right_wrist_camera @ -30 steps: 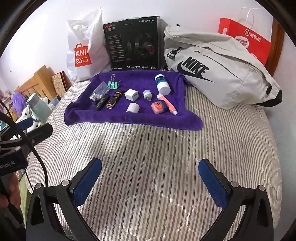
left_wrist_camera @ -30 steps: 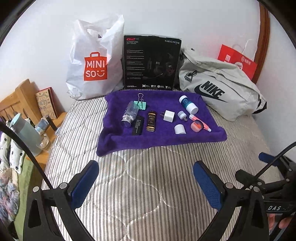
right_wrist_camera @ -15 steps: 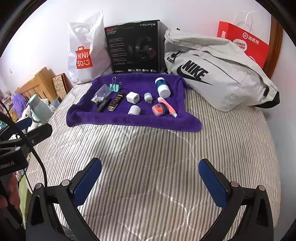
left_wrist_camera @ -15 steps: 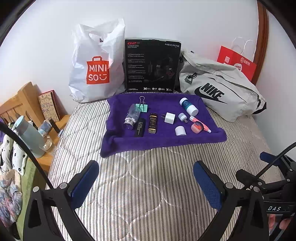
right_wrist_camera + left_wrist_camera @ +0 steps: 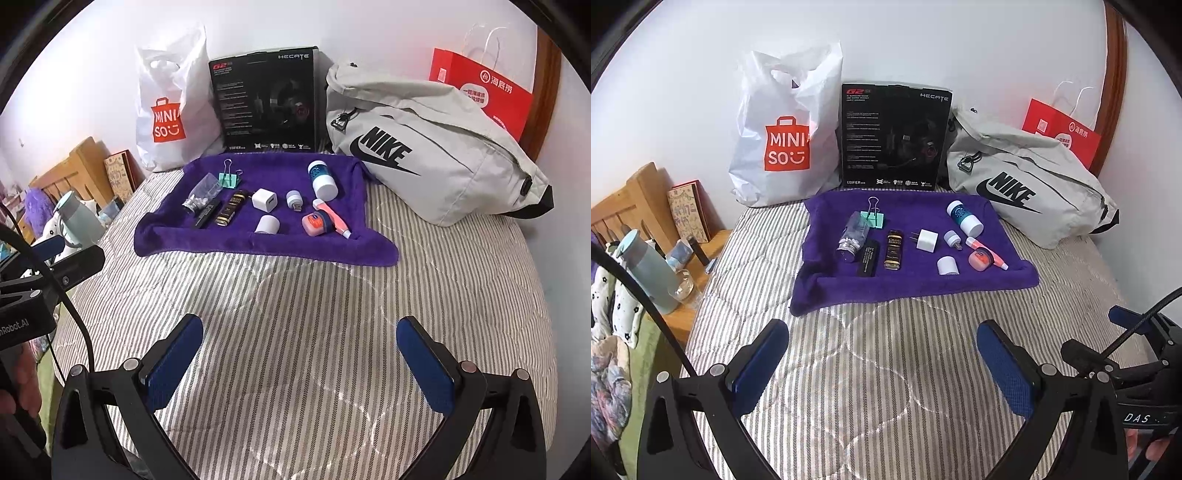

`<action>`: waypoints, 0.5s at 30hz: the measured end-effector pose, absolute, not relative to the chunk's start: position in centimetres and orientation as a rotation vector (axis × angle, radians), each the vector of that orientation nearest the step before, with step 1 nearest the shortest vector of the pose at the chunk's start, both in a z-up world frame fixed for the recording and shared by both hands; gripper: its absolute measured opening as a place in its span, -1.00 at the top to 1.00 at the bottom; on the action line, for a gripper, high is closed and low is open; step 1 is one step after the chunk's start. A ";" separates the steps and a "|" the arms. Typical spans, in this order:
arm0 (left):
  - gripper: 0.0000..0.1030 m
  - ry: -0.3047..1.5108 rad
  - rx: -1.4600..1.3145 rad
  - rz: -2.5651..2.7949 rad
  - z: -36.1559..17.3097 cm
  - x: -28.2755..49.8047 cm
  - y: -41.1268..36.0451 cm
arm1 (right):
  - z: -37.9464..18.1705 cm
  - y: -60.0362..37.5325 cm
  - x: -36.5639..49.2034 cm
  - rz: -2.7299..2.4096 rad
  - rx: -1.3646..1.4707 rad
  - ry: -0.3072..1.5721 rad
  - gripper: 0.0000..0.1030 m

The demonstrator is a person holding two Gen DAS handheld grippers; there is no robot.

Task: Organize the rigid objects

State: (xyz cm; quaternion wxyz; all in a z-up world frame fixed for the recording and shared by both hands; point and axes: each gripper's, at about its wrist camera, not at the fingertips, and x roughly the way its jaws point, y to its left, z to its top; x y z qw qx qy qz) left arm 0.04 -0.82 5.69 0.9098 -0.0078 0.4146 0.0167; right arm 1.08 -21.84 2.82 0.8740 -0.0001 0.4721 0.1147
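Over the striped bed's (image 5: 295, 295) near edge, my left tool (image 5: 882, 354) and right tool (image 5: 299, 350) hang spread and empty, well short of the small rigid items, white charger cube (image 5: 264, 199) among them, lying on the purple towel (image 5: 258, 243) toward the wall, so whether sorting is ahead or finished I cannot judge.

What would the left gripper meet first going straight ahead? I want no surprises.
Likely the striped mattress, then the purple towel's near edge; the left gripper is open and empty. Depth is uncertain.
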 end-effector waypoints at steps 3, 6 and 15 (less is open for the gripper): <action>-1.00 0.852 -0.021 0.032 5.7 0.0 -0.8 | 2.8 -21.7 1.0 0.241 -0.002 0.986 -1.00; -1.00 0.845 -0.030 0.025 5.8 0.0 -0.6 | 2.9 -21.6 0.9 0.244 -0.010 0.983 -1.00; -1.00 0.845 -0.035 0.045 6.0 -0.2 -0.2 | 3.1 -21.7 0.8 0.240 -0.005 0.977 -1.00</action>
